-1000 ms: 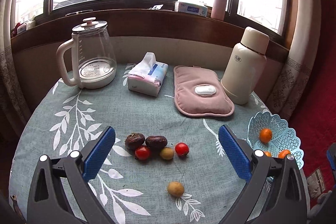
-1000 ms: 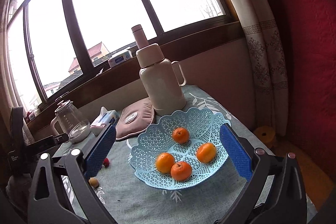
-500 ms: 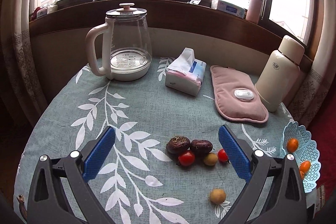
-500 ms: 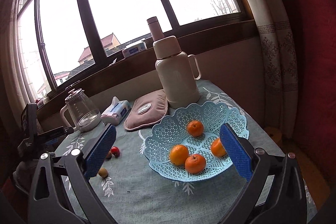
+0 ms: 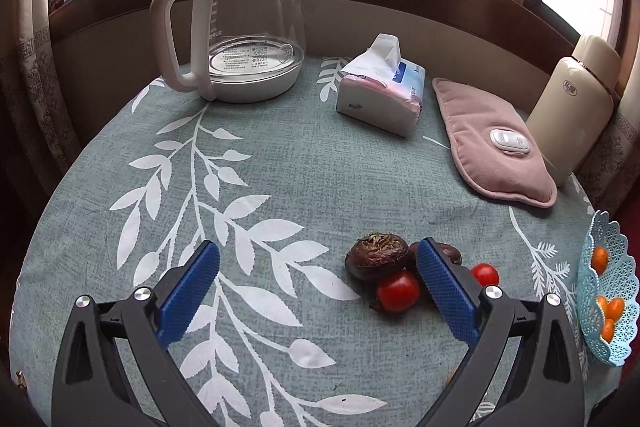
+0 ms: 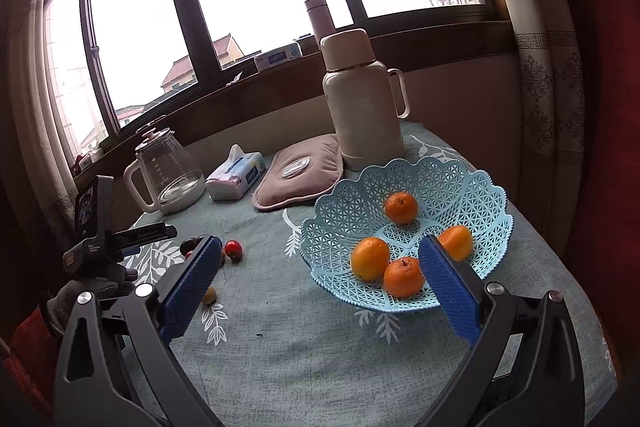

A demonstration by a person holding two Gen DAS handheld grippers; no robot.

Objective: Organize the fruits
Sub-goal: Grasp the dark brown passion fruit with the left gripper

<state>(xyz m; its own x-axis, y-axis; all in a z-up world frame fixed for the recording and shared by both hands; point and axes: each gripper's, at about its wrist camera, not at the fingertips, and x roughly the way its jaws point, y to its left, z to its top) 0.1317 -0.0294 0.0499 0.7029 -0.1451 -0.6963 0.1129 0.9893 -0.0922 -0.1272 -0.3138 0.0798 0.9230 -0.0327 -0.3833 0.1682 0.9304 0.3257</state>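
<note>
You have four round oranges (image 6: 401, 207) in one pale-blue lattice plastic basket (image 6: 472, 187), two dark wrinkled brown fruits (image 5: 377, 255), two small red tomatoes (image 5: 398, 290), one small yellow-brown fruit (image 6: 209, 295).

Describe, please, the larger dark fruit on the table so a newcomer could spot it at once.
Start at the glass kettle and come forward across the leaf-print tablecloth to the fruit cluster. The dark fruit is its leftmost piece: brownish-purple, wrinkled, bigger than the red tomato touching it.

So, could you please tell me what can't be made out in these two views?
- Left wrist view: the second dark brown fruit is mostly hidden by the left gripper's finger.
- Left wrist view: the frame edge crops the light blue lattice plastic basket.
- Right wrist view: the right gripper's finger half covers a small yellow fruit.
</note>
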